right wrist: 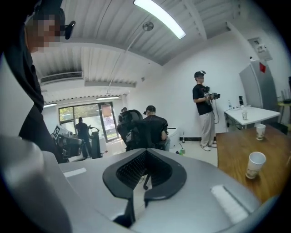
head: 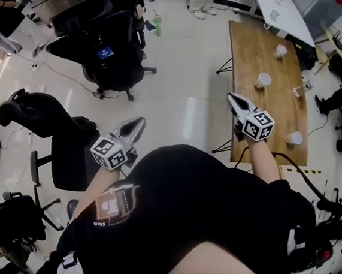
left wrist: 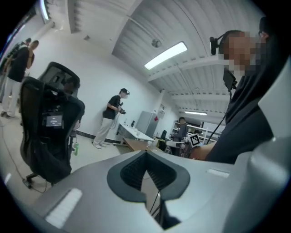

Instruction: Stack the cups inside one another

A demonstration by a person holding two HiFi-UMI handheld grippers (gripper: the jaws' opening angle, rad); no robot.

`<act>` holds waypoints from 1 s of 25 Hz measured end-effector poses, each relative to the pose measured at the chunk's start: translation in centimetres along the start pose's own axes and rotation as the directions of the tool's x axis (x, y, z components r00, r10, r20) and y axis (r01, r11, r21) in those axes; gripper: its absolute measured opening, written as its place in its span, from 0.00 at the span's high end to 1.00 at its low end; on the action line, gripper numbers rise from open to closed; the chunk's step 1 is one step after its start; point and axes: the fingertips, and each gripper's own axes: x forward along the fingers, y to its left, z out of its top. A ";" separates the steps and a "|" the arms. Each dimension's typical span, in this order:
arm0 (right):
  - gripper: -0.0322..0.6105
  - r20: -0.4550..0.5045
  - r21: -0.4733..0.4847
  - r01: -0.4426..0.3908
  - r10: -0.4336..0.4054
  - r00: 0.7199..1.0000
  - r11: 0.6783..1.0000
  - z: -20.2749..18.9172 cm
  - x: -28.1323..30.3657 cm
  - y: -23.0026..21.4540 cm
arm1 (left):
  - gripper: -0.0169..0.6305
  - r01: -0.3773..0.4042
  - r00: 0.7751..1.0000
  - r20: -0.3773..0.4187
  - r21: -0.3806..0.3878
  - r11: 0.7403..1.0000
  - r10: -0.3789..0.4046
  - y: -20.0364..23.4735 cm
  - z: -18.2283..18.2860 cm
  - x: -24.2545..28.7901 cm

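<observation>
Wooden table (head: 258, 31) sits off on the right of my head view, and all the cups are on it with nothing nested yet. There's a far cup (head: 279, 50) toward the far end, a middle cup (head: 262, 80) about halfway down, and a near cup (head: 294, 138) close to the near end. All three are white paper and well apart from each other. Something clear (head: 302, 89) stands by the table's right edge between the middle and near ones, but I honestly can't tell if it's a glass or a bottle. The right gripper (head: 232, 98) lines up with the table's left edge in the head view. Its jaws are pressed together with nothing pinched, and its own view shows two of the cups standing upright off to the right. The left gripper (head: 139, 124) is out over the shiny floor, nowhere near the table. Its jaws are also squeezed together on nothing, and it's just beside a black office chair (head: 70, 152). A second office chair (head: 111, 52) is further out with a green bottle (head: 158, 25) on the floor past it. A person in a black top (right wrist: 203, 113) stands by the far wall in the right gripper view.
</observation>
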 end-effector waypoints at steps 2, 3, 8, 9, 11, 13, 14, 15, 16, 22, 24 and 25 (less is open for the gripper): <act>0.93 0.020 0.038 0.068 -0.069 0.997 0.997 0.7 0.4 -1.9 | 0.97 0.071 0.997 -0.044 0.011 0.997 -0.071 1.8 0.9 3.3; 0.93 0.018 0.046 0.088 -0.089 0.996 0.995 0.8 0.5 -2.6 | 0.97 0.094 0.994 -0.055 0.008 0.996 -0.093 2.6 1.3 4.9; 0.93 0.030 0.059 0.207 -0.209 0.978 0.977 1.7 -2.2 -8.3 | 0.97 0.212 0.975 -0.076 0.004 0.977 -0.211 3.7 3.5 14.5; 0.93 0.045 0.065 0.238 -0.241 0.970 0.969 2.0 -3.0 -10.0 | 0.97 0.242 0.967 -0.085 0.012 0.970 -0.240 3.5 3.9 17.0; 0.93 0.071 0.084 0.289 -0.295 0.953 0.954 2.2 -4.5 -13.1 | 0.97 0.298 0.950 -0.108 0.021 0.954 -0.294 2.8 4.5 22.0; 0.93 0.087 0.097 0.325 -0.333 0.939 0.941 2.4 -5.9 -15.6 | 0.97 0.347 0.931 -0.130 0.020 0.938 -0.342 1.8 5.3 26.7; 0.93 0.092 0.100 0.339 -0.348 0.933 0.936 2.6 -6.6 -16.7 | 0.97 0.370 0.921 -0.141 0.022 0.929 -0.364 1.2 5.7 28.9; 0.93 0.098 0.102 0.354 -0.363 0.927 0.930 2.8 -7.3 -17.9 | 0.97 0.392 0.911 -0.152 0.030 0.919 -0.384 0.6 6.2 31.0; 0.93 0.107 0.105 0.372 -0.383 0.918 0.922 3.2 -8.0 -19.3 | 0.97 0.414 0.901 -0.161 0.038 0.909 -0.403 0.1 6.8 33.1; 0.93 0.133 0.183 0.539 -0.564 0.815 0.822 2.6 -12.3 -24.5 | 0.97 0.594 0.784 -0.247 0.033 0.804 -0.569 -2.4 8.0 45.3; 0.93 0.126 0.217 0.606 -0.637 0.760 0.765 2.0 -13.3 -26.1 | 0.97 0.658 0.727 -0.272 0.012 0.753 -0.630 -2.7 7.7 49.1; 0.93 0.117 0.230 0.636 -0.670 0.733 0.737 1.8 -13.5 -26.8 | 0.97 0.687 0.697 -0.284 -0.001 0.727 -0.659 -2.7 7.6 50.9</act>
